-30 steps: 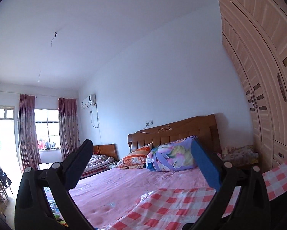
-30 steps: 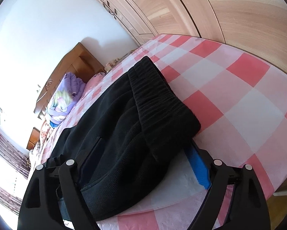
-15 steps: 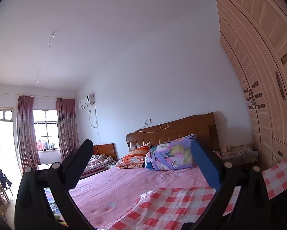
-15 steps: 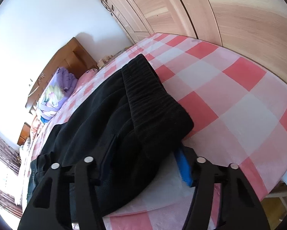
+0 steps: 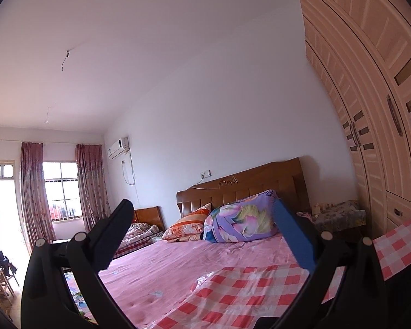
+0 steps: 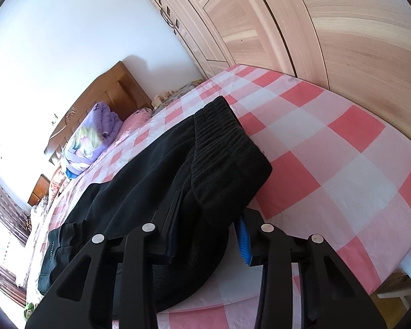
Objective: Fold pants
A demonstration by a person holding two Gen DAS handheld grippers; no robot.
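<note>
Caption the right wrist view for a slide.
Right gripper closing on the black pants' ribbed waistband, on a checked cloth.

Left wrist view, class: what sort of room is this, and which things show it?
A home bedroom, most likely: a pink-sheeted bed with a carved brown wooden headboard, patterned purple and orange pillows, and a tall pale wooden wardrobe.

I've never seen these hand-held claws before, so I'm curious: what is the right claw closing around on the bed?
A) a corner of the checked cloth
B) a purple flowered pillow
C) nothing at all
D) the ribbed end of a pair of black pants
D: in the right wrist view the right claw has just been closing, and the ribbed end of the black pants sits between its blue pads on the checked cloth.
</note>
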